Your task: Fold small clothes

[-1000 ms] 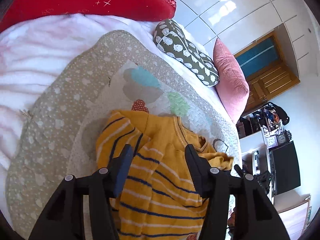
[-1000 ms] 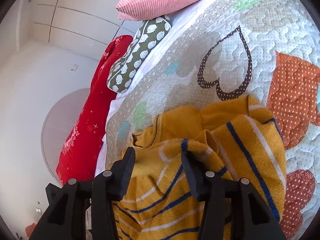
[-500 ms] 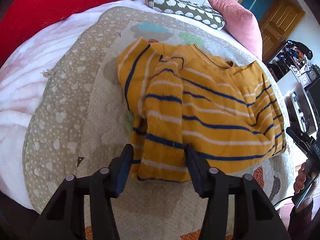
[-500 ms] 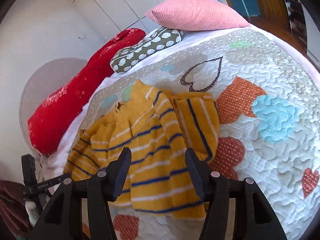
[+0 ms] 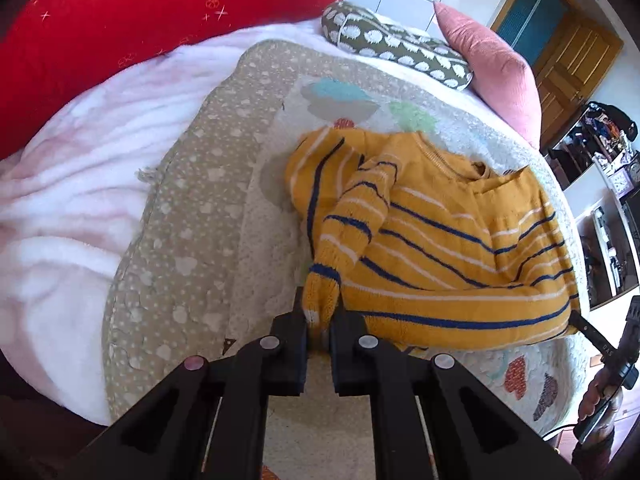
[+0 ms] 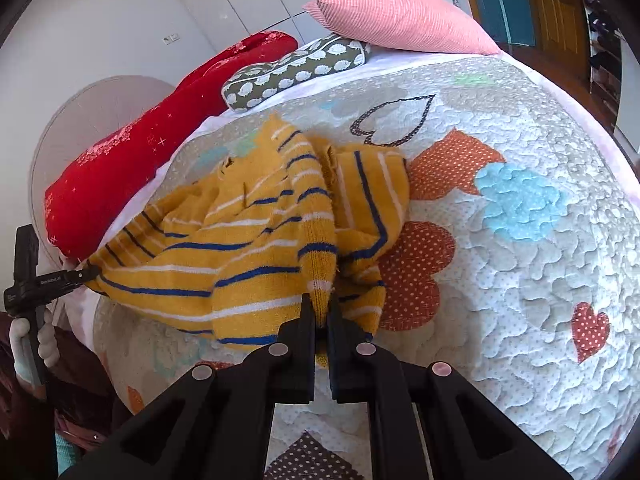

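A small yellow sweater (image 5: 448,248) with blue and white stripes lies on a quilted mat (image 5: 192,216) on the bed, its sleeves folded across the body. My left gripper (image 5: 319,312) is shut on the cuff of one sleeve (image 5: 320,292) at the sweater's near left corner. In the right wrist view the sweater (image 6: 240,240) is bunched, and my right gripper (image 6: 322,308) is shut on the other sleeve cuff (image 6: 320,276). The right gripper also shows at the sweater's far corner in the left wrist view (image 5: 588,332).
A red cushion (image 5: 120,28), a green patterned pillow (image 5: 400,48) and a pink pillow (image 5: 492,68) line the bed's far side. A white-pink fleece blanket (image 5: 60,208) lies left of the mat. A wooden door (image 5: 568,52) and cluttered shelves (image 5: 608,208) stand to the right.
Both grippers were open over the sweater; now each has shut on a sleeve cuff near the sweater's lower edge. The sleeves now lie across the body.
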The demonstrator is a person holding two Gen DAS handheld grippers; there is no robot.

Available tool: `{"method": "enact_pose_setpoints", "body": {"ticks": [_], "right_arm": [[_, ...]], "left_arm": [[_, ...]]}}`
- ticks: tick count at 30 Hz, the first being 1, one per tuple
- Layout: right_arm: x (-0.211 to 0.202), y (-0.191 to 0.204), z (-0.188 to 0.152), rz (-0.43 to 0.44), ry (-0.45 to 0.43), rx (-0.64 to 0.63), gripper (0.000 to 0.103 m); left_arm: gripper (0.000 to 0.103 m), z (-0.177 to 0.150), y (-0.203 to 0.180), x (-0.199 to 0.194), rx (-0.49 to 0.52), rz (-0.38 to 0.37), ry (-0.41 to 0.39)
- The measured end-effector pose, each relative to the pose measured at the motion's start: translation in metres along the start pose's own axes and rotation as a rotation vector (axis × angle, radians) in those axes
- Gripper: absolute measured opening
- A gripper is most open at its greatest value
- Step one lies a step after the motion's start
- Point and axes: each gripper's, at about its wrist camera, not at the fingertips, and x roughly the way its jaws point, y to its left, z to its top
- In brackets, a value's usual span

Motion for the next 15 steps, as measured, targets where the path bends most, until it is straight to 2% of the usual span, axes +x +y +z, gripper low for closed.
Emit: {"method": "enact_pose_setpoints", "body": {"ticks": [3,5,8,12,15], "right_arm": [[0.017,-0.009,-0.008,-0.039,0.065,0.013,0.006],[0.018,-0.005,-0.011,-0.059,0.067,-0.007,0.008],[0.002,0.006,-0.004,-0.075,0.050,-0.057,0.012],[-0.028,0.030,0.019,-0.141,-0.043,-0.191,0.021],[-0.025,0.051,0.043,-0.048,-0.074,-0.208,0.022]], "left_arm": [[0.014,-0.010,0.012,0.026,-0.054,-0.009,0.079],[0.019,-0.012,0.024,0.025,-0.106,-0.062,0.075],[0.020,-0.007,0.041,0.003,-0.154,-0.126,0.028],[0.022,0.008,0.036,-0.037,-0.111,-0.083,-0.099],[0.033,0.026,-0.001,-0.038,-0.023,-0.160,-0.115]]}}
